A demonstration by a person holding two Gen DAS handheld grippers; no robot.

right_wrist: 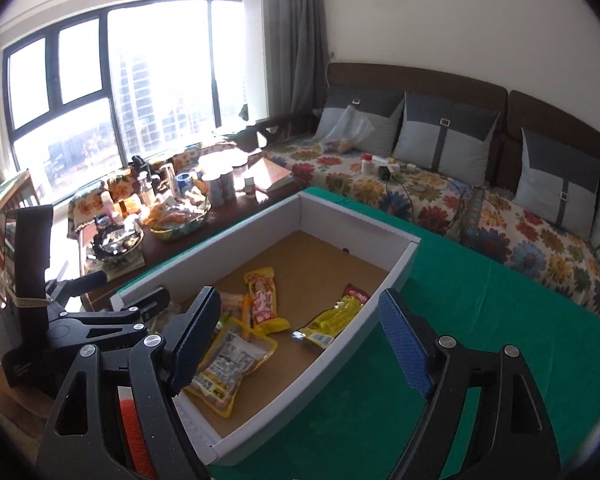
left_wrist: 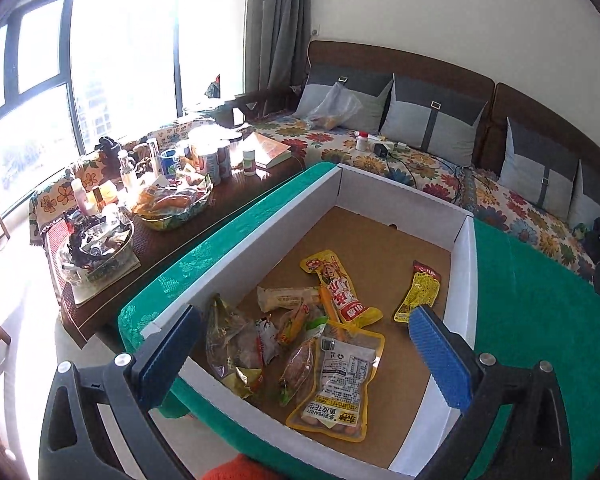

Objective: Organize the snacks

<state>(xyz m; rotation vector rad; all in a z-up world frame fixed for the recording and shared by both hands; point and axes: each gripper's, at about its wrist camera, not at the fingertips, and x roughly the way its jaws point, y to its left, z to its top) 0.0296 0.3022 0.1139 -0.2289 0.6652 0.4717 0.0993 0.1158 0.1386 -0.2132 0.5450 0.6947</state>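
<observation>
A shallow white cardboard box (left_wrist: 466, 264) (right_wrist: 396, 268) with a brown floor sits on a green cloth. Several snack packets lie in it: a yellow peanut pouch (left_wrist: 340, 388) (right_wrist: 232, 364), a long yellow-red packet (left_wrist: 336, 284) (right_wrist: 262, 298), a small yellow packet with a red top (left_wrist: 418, 292) (right_wrist: 332, 318), and clear bags of snacks (left_wrist: 232, 340) at the near left. My left gripper (left_wrist: 304, 320) hovers open above the box's near end, with nothing between its fingers. My right gripper (right_wrist: 300, 312) stands open over the box's right wall, also empty. The left gripper's body (right_wrist: 80, 312) shows in the right wrist view.
A dark wooden table (left_wrist: 228, 204) (right_wrist: 156, 244) left of the box is crowded with jars, bottles and bowls of snacks (left_wrist: 176, 204). A flower-patterned sofa (left_wrist: 420, 168) (right_wrist: 420, 192) with grey cushions runs behind. Green cloth (right_wrist: 480, 340) spreads right of the box.
</observation>
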